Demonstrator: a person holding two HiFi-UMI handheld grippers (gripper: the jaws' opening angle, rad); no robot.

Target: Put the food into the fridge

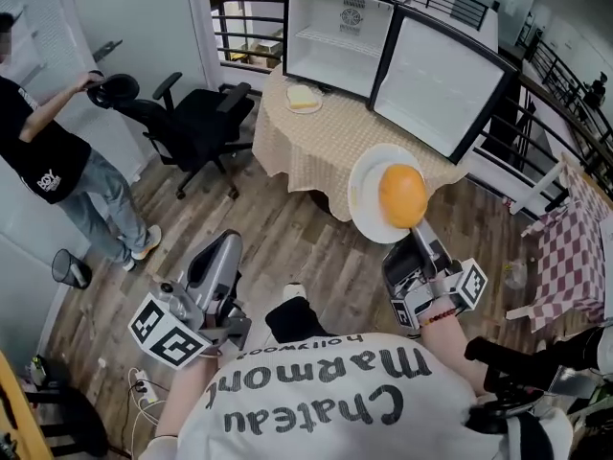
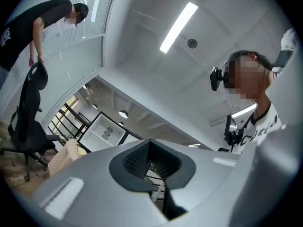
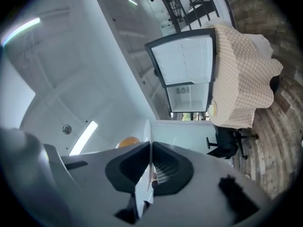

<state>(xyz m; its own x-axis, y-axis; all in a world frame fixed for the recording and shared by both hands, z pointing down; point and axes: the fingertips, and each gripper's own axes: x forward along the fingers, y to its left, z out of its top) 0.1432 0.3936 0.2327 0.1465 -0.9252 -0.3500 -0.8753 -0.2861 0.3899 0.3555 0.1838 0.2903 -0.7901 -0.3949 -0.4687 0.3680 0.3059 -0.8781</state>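
You're only partway: your right gripper point(image 1: 418, 236) pinches the rim of the round white plate point(image 1: 366, 192) carrying the round orange food point(image 1: 402, 195), your left gripper point(image 1: 216, 249) is pressed together empty, and the open white fridge point(image 1: 337, 44) at 12 o'clock has nothing in yet.

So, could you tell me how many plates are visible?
2: one round white plate, carrying orange food, held in the right tool; one small plate on the checked-cloth table by the fridge.
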